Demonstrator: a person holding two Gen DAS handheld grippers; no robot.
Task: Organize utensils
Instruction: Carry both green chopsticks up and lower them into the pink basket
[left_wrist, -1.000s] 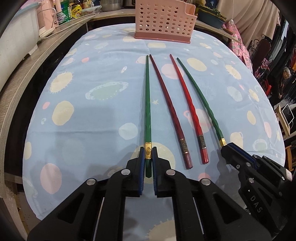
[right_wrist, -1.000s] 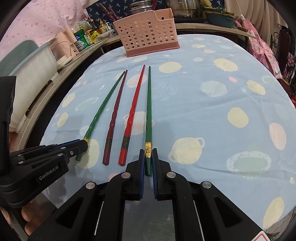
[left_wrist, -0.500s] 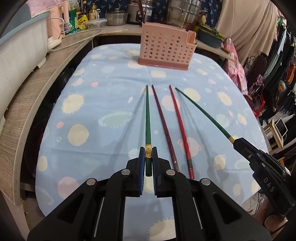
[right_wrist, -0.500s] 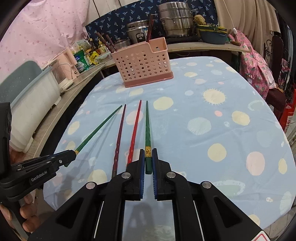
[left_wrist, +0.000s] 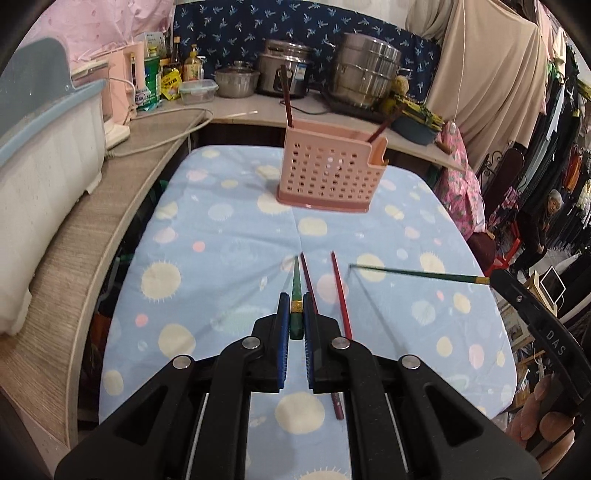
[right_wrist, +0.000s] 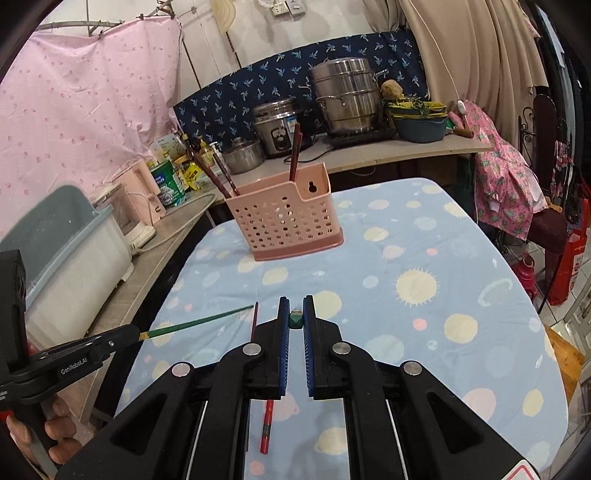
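My left gripper (left_wrist: 294, 306) is shut on the thick end of a green chopstick (left_wrist: 296, 282), which is held off the table and points ahead. My right gripper (right_wrist: 294, 306) is shut on a second green chopstick (right_wrist: 295, 319), seen end-on. Each gripper shows in the other's view: the right gripper (left_wrist: 494, 279) with its green chopstick (left_wrist: 413, 273), and the left gripper (right_wrist: 131, 335) with its green chopstick (right_wrist: 195, 323). A dark red chopstick (left_wrist: 309, 290) and a red chopstick (left_wrist: 340, 295) lie on the spotted blue tablecloth (left_wrist: 221, 258). At the far end stands the pink perforated basket (left_wrist: 325, 177), with a few dark chopsticks in it.
A curved wooden counter (left_wrist: 74, 236) runs along the left with a white and blue bin (left_wrist: 40, 158). Steel pots (left_wrist: 364, 75), a rice cooker and bottles stand behind the basket. To the right are a cloth-draped chair (right_wrist: 506, 184) and a person (left_wrist: 550, 210).
Both grippers have risen and tilted up, each lifting its green chopstick off the cloth. The two red chopsticks stay on the table, and the basket and counter have come fully into view.
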